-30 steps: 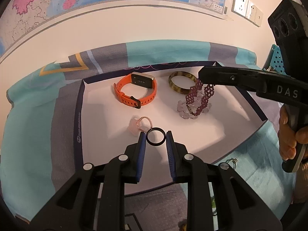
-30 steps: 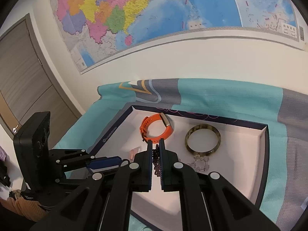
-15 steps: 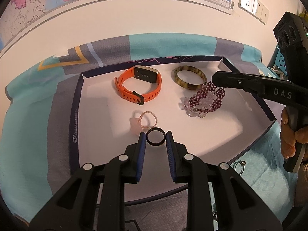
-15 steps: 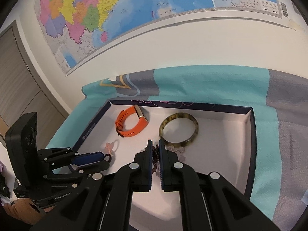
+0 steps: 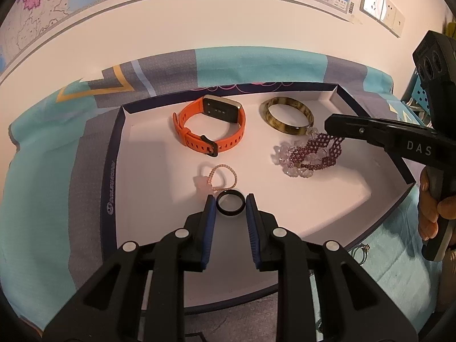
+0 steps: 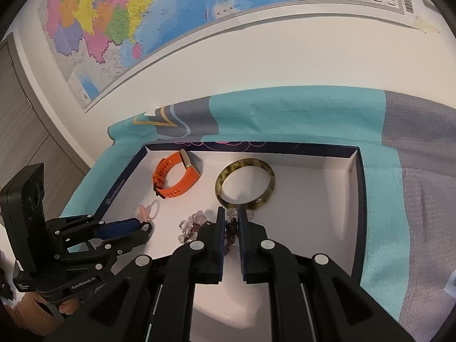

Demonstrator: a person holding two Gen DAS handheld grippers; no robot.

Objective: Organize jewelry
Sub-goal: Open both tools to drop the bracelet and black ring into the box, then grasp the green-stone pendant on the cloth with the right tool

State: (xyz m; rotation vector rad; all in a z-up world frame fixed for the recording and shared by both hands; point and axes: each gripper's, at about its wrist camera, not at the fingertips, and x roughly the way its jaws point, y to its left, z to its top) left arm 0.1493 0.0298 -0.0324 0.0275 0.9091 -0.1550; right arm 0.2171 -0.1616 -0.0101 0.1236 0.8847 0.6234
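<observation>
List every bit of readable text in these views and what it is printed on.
"DAS": on the right gripper, side of its finger arm; any further letters are hidden.
"GenRobot.AI": on the left gripper, on its body.
Logo and lettering on the tray rim: too small to read.
Wall map labels: too blurred to read.

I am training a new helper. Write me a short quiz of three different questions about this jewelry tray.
1. True or false: the left tongs hold a black ring.
2. Which piece lies in the tray nearest the orange watch? A) tortoiseshell bangle B) pink bead bracelet C) purple bead bracelet
3. Fill in: the opening right tongs have the ______ bracelet between them.

Key: 1 true; 2 B; 3 purple bead
</observation>
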